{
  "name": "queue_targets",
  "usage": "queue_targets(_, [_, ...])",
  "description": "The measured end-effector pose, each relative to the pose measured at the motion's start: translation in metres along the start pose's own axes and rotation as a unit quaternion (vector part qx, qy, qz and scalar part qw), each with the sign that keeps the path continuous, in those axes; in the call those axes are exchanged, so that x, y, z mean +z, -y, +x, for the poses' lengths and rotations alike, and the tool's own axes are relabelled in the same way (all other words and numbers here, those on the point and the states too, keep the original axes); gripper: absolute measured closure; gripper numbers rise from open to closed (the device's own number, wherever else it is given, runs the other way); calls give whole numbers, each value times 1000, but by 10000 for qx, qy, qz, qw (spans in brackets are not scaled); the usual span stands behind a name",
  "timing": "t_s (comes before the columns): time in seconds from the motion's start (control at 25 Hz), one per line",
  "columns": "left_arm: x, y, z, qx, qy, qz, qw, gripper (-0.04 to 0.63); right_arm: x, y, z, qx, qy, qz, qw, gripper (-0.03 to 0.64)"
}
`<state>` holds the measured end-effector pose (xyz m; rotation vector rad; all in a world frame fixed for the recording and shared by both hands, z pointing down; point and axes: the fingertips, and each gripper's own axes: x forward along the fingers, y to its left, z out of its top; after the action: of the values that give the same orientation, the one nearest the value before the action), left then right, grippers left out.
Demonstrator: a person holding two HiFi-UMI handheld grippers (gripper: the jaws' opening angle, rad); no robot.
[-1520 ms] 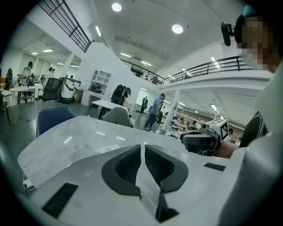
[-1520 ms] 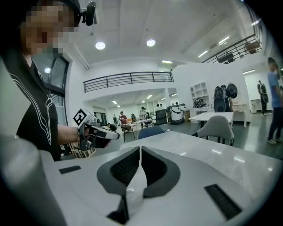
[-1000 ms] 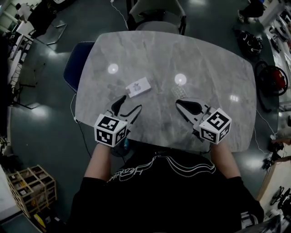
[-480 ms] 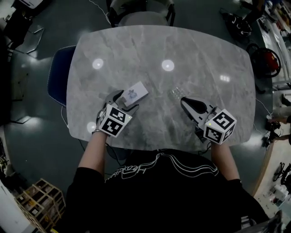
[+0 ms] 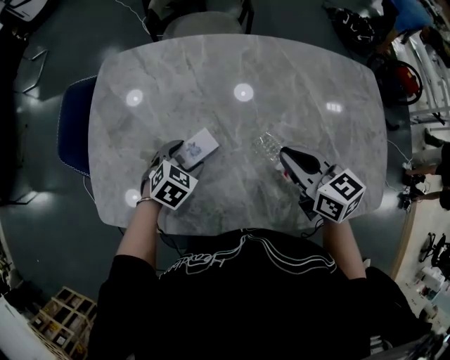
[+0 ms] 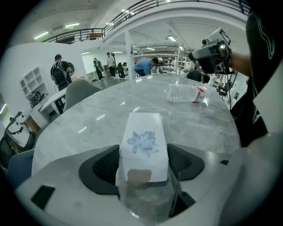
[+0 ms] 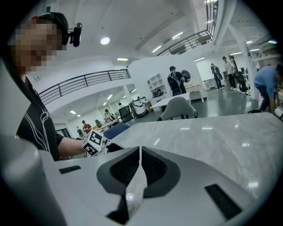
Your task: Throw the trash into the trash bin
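A small white box (image 5: 200,144) with a blue flower print lies on the grey marble table (image 5: 281,70). My left gripper (image 5: 184,156) is lowered over the box's near end, open at its widest. In the left gripper view the box (image 6: 143,141) lies between the two pads (image 6: 106,165). A crushed clear plastic bottle (image 5: 266,145) with a red bit lies to the right, also visible in the left gripper view as the bottle (image 6: 185,92). My right gripper (image 5: 287,155) is shut and empty, its tip just beside the bottle.
A blue chair (image 5: 70,133) stands at the table's left edge and a grey chair (image 5: 197,21) at the far side. Bags and gear lie on the floor at the right. No trash bin shows in any view.
My left gripper has dropped forward and down, and its jaws now stand on either side of the white box. My right gripper has edged closer to the bottle.
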<state>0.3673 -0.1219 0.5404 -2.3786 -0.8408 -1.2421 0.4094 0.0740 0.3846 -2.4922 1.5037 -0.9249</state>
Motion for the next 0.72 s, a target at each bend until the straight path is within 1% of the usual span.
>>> queue_targets(0.16, [-1,1,4,1,-34,77,10000,271,0,0,4,6,6,67,10000,575])
queue_targets(0.4, [6,-4,5,79,223,-81,9997,276,6,-3,16,22,-35,65,10000,575])
queue_targets(0.48, [11,-4,2,97,385,-212,9990,278,5,-5,18,30,-64,56,10000,575])
queue_targets(0.6, [16,-6,-8,126,685,-521,9962,281,3,-12,23,89,-166,21,9998,575])
queue_targets(0.68, [22,-9,-24,214,1000,-739,9920,282,2,-19,24,150,-221,-8,9996,575])
queue_targets(0.72, [29,-8,-34,233,1225,-849,9886,282,2,-22,24,165,-235,-22,9996,575])
